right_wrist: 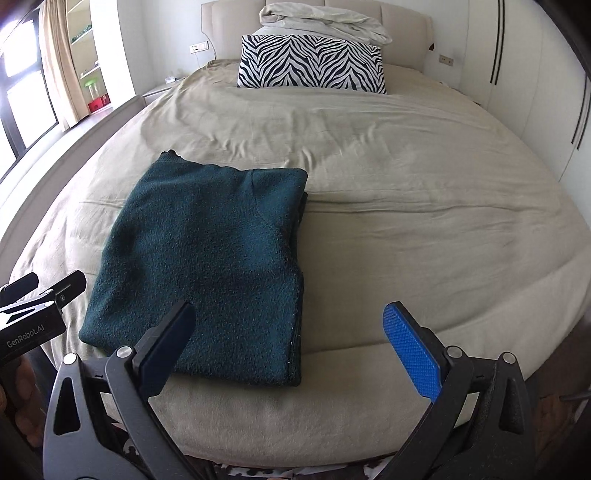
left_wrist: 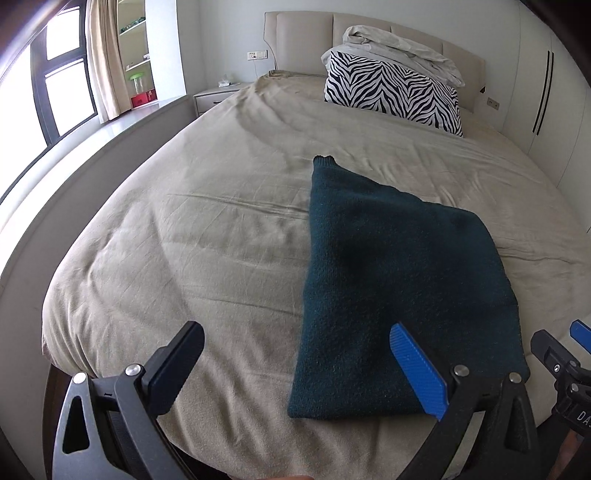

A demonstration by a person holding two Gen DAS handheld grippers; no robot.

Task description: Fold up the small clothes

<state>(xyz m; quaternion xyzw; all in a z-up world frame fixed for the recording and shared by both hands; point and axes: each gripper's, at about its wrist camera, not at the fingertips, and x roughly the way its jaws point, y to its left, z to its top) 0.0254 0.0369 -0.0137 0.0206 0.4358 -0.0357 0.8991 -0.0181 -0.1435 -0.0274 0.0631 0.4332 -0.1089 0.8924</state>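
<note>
At the far left a window (left_wrist: 55, 85) with a dark frame and a beige curtain (left_wrist: 105, 55) lights the room, and shelves (left_wrist: 135, 48) stand just beyond it. A small nightstand (left_wrist: 214, 96) sits beside the head of the bed (left_wrist: 184, 229), whose beige sheet is lightly wrinkled.

The left gripper (left_wrist: 297, 356) hovers at the near edge of the bed with its jaws spread wide and nothing between them; its right finger, faced with a blue pad, overlaps the near part of the sweater in this view, though I cannot tell whether it touches the fabric.

The dark green sweater (right_wrist: 199, 266) lies folded into a rough rectangle on the sheet near the foot edge, flat, with layered edges showing along its right side.

The right gripper (right_wrist: 290, 332) is also wide open and empty, its dark left finger over the sweater's near corner and its blue-padded finger over bare sheet.

Farther back, a zebra-striped pillow (right_wrist: 312, 61) leans at the padded headboard (right_wrist: 406, 22), with a crumpled pale blanket (right_wrist: 325, 20) piled on top. White wardrobe doors (right_wrist: 535, 74) close the right side.
</note>
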